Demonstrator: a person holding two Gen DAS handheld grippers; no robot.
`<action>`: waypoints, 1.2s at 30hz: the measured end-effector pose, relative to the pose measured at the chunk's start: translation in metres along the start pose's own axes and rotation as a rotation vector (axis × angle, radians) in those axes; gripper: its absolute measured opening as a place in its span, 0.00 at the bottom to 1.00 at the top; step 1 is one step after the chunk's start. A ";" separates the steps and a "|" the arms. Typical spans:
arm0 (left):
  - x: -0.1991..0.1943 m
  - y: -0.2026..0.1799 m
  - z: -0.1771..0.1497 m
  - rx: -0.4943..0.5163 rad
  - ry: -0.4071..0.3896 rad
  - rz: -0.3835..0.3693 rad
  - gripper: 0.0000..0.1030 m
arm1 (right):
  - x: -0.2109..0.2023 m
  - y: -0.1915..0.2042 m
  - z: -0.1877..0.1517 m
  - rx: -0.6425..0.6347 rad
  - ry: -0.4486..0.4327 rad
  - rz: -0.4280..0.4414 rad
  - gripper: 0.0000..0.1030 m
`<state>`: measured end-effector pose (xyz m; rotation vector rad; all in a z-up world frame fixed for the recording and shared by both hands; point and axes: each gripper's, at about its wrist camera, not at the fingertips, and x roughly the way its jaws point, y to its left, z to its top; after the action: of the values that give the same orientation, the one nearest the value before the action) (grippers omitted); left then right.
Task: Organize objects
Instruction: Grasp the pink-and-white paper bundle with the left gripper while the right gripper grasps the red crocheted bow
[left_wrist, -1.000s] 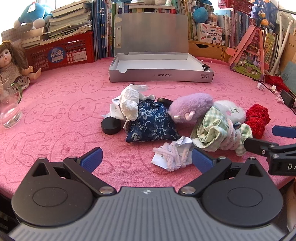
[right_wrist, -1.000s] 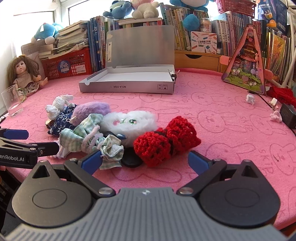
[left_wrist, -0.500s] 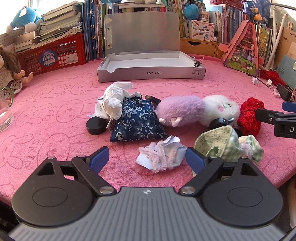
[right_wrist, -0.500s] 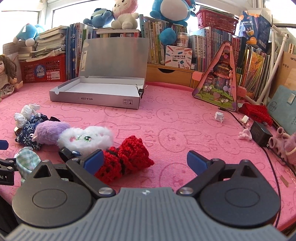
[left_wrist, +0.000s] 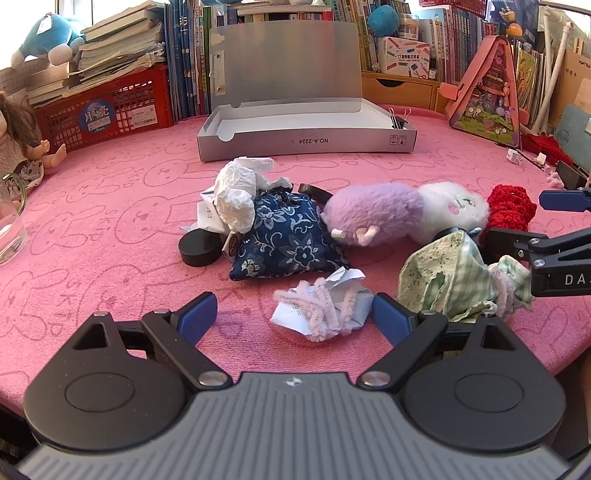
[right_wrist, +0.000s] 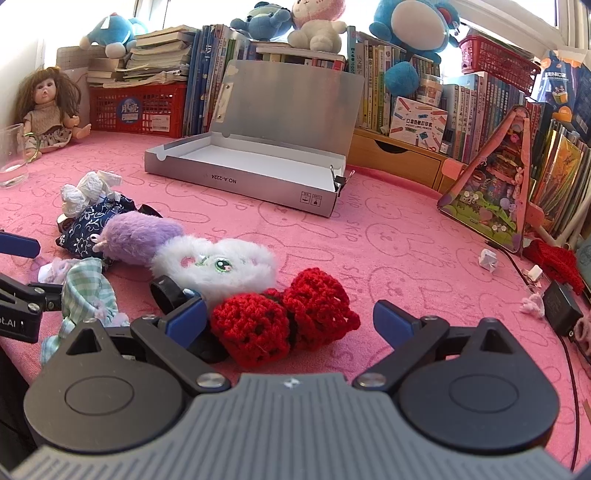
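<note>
My left gripper (left_wrist: 293, 319) is open above the pink cloth, and a crumpled paper with pink pipe cleaner (left_wrist: 321, 308) lies between its pads, untouched. Beyond it lie a blue floral pouch (left_wrist: 284, 236), a white tissue wad (left_wrist: 236, 192), a black lid (left_wrist: 199, 247), a purple plush (left_wrist: 373, 212), a white plush (right_wrist: 218, 266) and a green checked cloth (left_wrist: 454, 280). My right gripper (right_wrist: 290, 319) is open around a red crochet piece (right_wrist: 284, 325), which sits close to its left pad. A silver box (right_wrist: 240, 181) stands open at the back, and what shows of its inside is empty.
A glass (left_wrist: 11, 225) and a doll (right_wrist: 48, 107) are at the far left. A red crate (left_wrist: 107, 110) and books line the back. On the right stand a pink triangular toy house (right_wrist: 495, 184) and a black adapter (right_wrist: 561, 306) with its cable. Binder clips (right_wrist: 338, 181) sit at the box corner.
The green checked cloth has come off the white plush toward the front edge. My left jaws have narrowed a little. The right view swung right, then back onto the red crochet.
</note>
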<state>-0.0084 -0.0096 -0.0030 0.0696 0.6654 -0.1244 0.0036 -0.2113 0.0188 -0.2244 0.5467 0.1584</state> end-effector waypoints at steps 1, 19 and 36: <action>0.000 0.004 0.000 -0.001 0.003 -0.005 0.91 | 0.001 0.000 0.000 -0.020 -0.002 0.013 0.97; 0.009 -0.009 -0.003 -0.021 -0.019 -0.004 0.99 | 0.028 -0.022 -0.003 -0.012 0.036 0.181 0.97; -0.001 -0.007 -0.003 -0.038 -0.047 -0.015 0.72 | 0.022 -0.025 -0.012 0.090 0.003 0.190 0.76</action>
<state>-0.0119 -0.0160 -0.0047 0.0256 0.6207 -0.1275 0.0213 -0.2362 0.0010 -0.0852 0.5764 0.3170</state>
